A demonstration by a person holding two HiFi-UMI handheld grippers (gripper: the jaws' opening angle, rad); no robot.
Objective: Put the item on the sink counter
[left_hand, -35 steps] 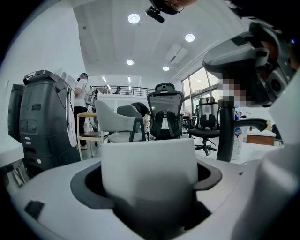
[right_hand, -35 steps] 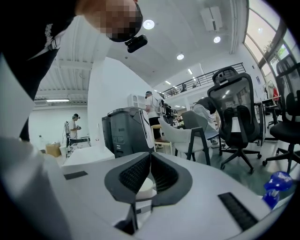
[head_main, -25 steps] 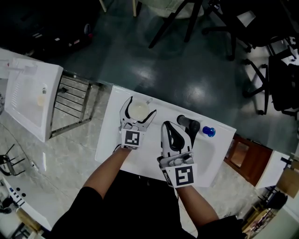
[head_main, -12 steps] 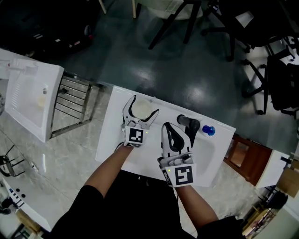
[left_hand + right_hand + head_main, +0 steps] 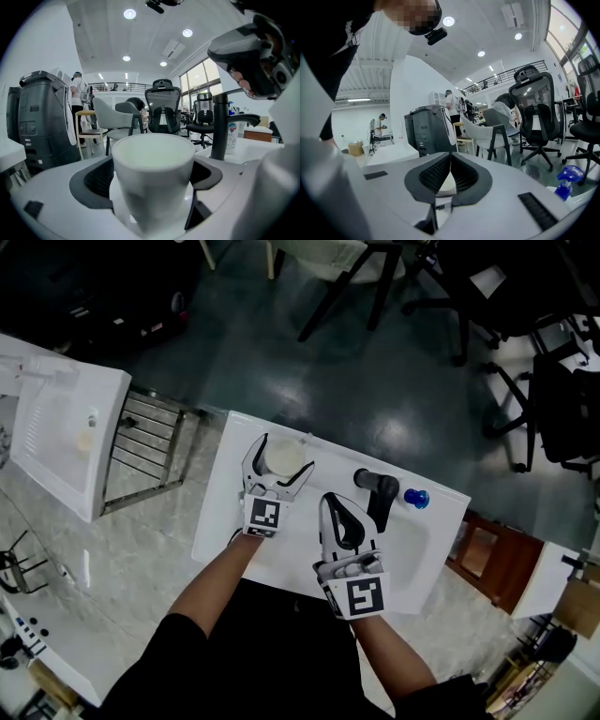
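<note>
Dark glossy floor (image 5: 309, 381) across the top of the head view, pale marbled tile (image 5: 150, 545) lower left. Black office chairs (image 5: 553, 418) upper right, metal rack (image 5: 141, 451) at left. White ceiling with round recessed lights (image 5: 130, 14), tall windows (image 5: 199, 82), mezzanine railing (image 5: 112, 86), grey bin (image 5: 42, 122), mesh-back chair (image 5: 162, 110).

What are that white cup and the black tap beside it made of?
The cup looks like matte white ceramic or plastic: thick rim, dull even surface. The tap looks like black-coated metal, with only a faint sheen; neither is certain.
</note>
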